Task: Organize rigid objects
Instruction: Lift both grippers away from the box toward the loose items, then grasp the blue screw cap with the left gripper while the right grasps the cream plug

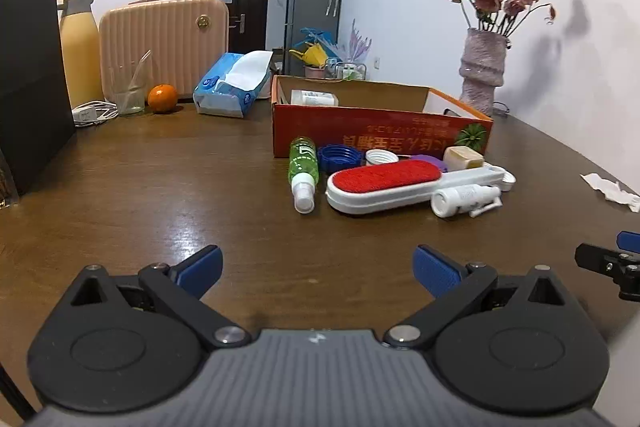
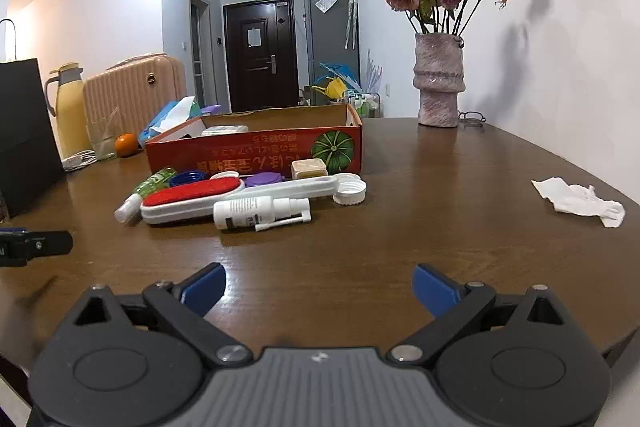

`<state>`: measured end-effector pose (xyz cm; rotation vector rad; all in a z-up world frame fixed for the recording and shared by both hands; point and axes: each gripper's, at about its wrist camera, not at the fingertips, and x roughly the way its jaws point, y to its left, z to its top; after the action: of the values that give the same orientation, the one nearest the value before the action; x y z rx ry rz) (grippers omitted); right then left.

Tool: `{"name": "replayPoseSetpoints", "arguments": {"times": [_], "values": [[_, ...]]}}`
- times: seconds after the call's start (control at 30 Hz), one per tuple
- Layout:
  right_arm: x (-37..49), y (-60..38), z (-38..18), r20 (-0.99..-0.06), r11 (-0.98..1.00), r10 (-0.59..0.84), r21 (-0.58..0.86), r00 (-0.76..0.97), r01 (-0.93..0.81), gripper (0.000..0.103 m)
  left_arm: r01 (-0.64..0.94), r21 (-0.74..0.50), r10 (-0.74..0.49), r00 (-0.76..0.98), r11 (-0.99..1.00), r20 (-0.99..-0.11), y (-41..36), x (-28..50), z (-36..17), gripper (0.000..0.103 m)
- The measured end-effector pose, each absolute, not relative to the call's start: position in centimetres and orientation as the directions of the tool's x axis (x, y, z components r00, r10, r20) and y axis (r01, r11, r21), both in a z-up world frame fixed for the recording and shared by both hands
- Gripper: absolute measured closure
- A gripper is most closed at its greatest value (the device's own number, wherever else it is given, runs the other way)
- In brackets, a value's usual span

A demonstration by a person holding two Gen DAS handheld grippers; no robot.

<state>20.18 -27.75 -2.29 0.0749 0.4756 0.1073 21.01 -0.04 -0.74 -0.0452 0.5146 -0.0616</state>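
Observation:
A red cardboard box (image 1: 360,131) (image 2: 256,151) stands open on the brown table (image 1: 160,195); a white item lies inside it. In front of it lie a green spray bottle (image 1: 303,167) (image 2: 154,183), a red-and-white lint brush (image 1: 384,183) (image 2: 192,197), a white spray bottle (image 1: 464,199) (image 2: 256,213), blue (image 1: 340,157), white (image 1: 382,157) and purple (image 2: 266,180) lids, another white cap (image 2: 350,190) and a beige block (image 1: 464,157) (image 2: 308,169). My left gripper (image 1: 318,267) is open and empty, well short of the pile. My right gripper (image 2: 318,287) is open and empty too.
A black paper bag (image 1: 28,75), yellow flask (image 1: 78,59), pink case (image 1: 164,47), glass (image 1: 130,95), orange (image 1: 162,98), white cable and tissue pack (image 1: 232,83) line the far left. A vase of dried roses (image 2: 440,83), glasses and a crumpled tissue (image 2: 580,203) are on the right.

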Motion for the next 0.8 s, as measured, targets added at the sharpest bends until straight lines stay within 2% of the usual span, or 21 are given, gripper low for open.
{"name": "replayPoseSetpoints", "arguments": {"times": [0.3,0.5,0.63,0.73,0.8], "values": [[25.7,-27.5,-1.7,-0.460,0.989,0.149,0.087,0.875,-0.122,0.009,0.010,-0.091,-0.057,0.849,0.996,-0.525,0.4,26.5,-0.9,0.000],[29.6,-26.5,-0.8,-0.450,0.984,0.176,0.047,0.875,-0.174,0.014,0.018,-0.053,-0.042,0.868,0.998,-0.495,0.2,31.1,-0.1,0.000],[32.9,-26.4,0.2,-0.437,0.984,0.164,0.013,0.884,-0.176,0.016,0.030,-0.070,-0.061,0.868,0.997,-0.493,0.5,34.5,0.4,0.000],[35.5,-26.5,0.5,-0.444,0.983,0.162,-0.003,0.882,-0.182,0.016,0.026,-0.071,-0.058,0.866,0.997,-0.496,0.3,36.6,0.6,0.007],[37.3,-26.5,0.4,-0.467,0.983,0.159,-0.010,0.870,-0.185,0.018,0.066,-0.076,-0.095,0.867,0.995,-0.489,-0.3,37.7,0.6,0.016]]}}
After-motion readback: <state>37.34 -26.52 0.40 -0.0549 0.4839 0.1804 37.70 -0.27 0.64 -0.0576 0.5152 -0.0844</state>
